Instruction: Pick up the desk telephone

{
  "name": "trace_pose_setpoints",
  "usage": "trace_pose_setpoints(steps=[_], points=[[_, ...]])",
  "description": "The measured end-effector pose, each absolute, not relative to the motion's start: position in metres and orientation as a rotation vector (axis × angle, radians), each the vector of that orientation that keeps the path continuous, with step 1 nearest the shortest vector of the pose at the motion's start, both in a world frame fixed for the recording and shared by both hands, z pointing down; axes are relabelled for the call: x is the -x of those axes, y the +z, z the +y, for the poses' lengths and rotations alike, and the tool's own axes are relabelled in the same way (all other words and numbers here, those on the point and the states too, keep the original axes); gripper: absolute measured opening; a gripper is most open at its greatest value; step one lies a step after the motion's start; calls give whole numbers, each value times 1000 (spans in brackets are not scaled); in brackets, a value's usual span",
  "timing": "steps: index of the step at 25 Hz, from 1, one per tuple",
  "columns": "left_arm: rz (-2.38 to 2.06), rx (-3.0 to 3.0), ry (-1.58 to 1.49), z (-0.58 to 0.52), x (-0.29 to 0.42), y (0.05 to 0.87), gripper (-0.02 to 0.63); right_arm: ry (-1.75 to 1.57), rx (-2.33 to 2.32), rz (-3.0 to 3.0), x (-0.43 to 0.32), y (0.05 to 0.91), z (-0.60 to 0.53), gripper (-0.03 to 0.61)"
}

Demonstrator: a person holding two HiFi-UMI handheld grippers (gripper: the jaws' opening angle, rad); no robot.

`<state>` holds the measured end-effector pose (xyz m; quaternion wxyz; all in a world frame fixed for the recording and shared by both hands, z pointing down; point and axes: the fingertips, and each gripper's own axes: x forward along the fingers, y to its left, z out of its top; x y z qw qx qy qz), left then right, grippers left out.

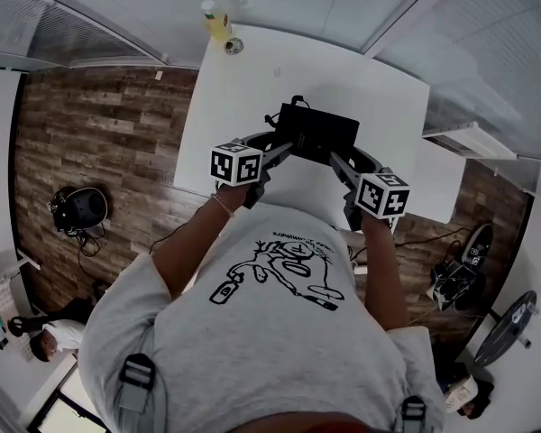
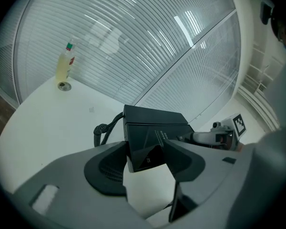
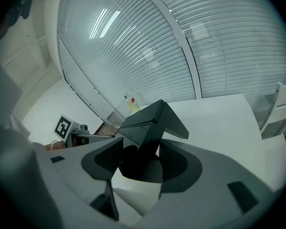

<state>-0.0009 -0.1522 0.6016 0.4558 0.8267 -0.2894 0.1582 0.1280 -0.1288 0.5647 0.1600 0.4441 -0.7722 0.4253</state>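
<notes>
The black desk telephone [image 1: 316, 133] is over the near part of the white table [image 1: 252, 79], held between both grippers. My left gripper [image 1: 284, 152] is shut on its left near corner; in the left gripper view that corner [image 2: 145, 154] is pinched between the dark pads [image 2: 107, 168]. My right gripper [image 1: 338, 162] is shut on the right side, where the telephone [image 3: 150, 123] looks tilted between the jaws. Its coiled cord [image 2: 105, 130] hangs at the back left. Whether the base still touches the table I cannot tell.
A bottle of yellowish liquid [image 1: 215, 18] and a small round object [image 1: 233, 45] stand at the table's far corner. A white chair [image 3: 276, 113] stands by the table's right side. Slatted blinds run behind. On the wooden floor a dark bag [image 1: 79, 207] lies at left.
</notes>
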Motion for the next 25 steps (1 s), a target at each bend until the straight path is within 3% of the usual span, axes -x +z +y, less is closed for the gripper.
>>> trace_pose_setpoints(steps=[25], points=[[-801, -2140, 279, -130, 18, 466, 239, 1061, -1239, -2332, -112, 432, -108, 229]])
